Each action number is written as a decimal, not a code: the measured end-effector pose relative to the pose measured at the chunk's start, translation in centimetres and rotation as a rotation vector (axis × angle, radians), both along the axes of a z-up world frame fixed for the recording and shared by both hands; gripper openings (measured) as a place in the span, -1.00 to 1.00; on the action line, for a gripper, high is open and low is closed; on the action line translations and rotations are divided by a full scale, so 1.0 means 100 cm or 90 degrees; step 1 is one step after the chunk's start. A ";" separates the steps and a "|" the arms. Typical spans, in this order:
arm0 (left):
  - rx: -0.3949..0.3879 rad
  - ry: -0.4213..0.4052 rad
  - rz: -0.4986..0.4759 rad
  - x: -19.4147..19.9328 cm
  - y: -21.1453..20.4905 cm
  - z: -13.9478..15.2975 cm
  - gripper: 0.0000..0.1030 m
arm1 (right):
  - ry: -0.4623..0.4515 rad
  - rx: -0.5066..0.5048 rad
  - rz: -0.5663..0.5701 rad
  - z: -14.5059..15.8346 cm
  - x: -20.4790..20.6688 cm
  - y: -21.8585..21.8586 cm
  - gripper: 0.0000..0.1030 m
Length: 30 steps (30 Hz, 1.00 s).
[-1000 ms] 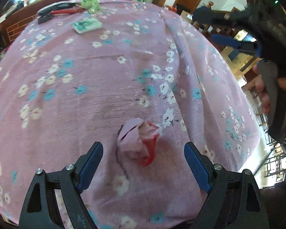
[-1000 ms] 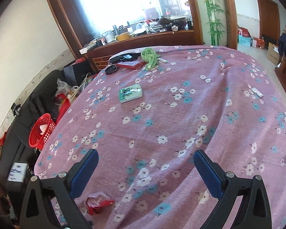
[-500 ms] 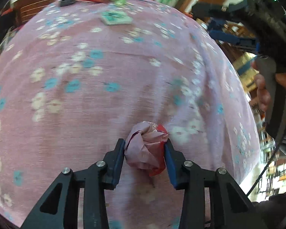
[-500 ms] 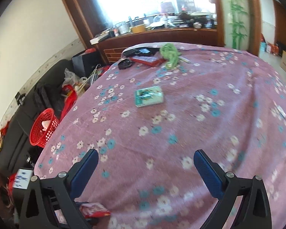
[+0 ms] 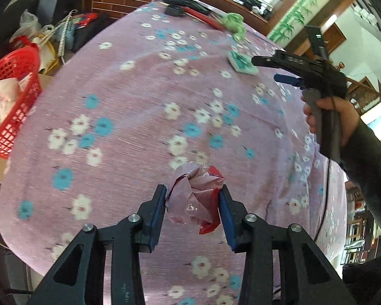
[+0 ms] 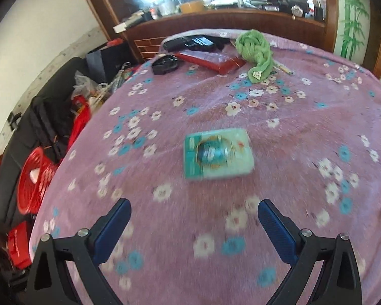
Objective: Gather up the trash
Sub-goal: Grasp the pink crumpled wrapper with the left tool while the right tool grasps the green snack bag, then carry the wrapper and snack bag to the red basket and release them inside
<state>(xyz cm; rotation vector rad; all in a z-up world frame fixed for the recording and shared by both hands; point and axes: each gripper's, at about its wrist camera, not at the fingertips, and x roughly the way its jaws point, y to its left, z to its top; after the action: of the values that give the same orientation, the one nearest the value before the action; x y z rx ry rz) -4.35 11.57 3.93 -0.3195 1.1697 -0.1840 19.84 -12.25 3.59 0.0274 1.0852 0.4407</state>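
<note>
My left gripper (image 5: pixel 192 195) is shut on a crumpled pink and red wrapper (image 5: pixel 196 195), held just over the purple flowered bedspread (image 5: pixel 129 117). A red plastic basket (image 5: pixel 12 96) with paper in it stands off the bed's left edge; in the right wrist view the basket (image 6: pixel 34 178) is low on the left. My right gripper (image 6: pixel 193 212) is open and empty over the bedspread (image 6: pixel 292 132), with a teal packet (image 6: pixel 218 153) lying just beyond its fingertips. In the left wrist view the right gripper (image 5: pixel 271 68) hovers beside that packet (image 5: pixel 242 63), held by a hand (image 5: pixel 335 117).
At the head of the bed lie a green cloth (image 6: pixel 256 48), a red flat box (image 6: pixel 210 59) and a black tray (image 6: pixel 165 63). A wooden headboard shelf (image 6: pixel 228 17) carries clutter. Bags and a black sofa (image 6: pixel 38 117) crowd the floor on the left.
My left gripper closed on the wrapper and carried it left, bringing the red basket into view. My right gripper moved forward and down toward the teal packet, staying open.
</note>
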 end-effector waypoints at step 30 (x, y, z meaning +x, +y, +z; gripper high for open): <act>-0.013 -0.028 0.073 0.015 0.074 0.010 -0.18 | 0.004 -0.015 0.004 0.000 -0.018 0.036 0.47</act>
<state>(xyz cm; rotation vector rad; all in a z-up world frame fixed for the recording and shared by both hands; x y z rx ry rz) -2.85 18.99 4.98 -0.3973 1.1038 -0.1019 18.06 -8.64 3.55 0.0051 1.0966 0.4339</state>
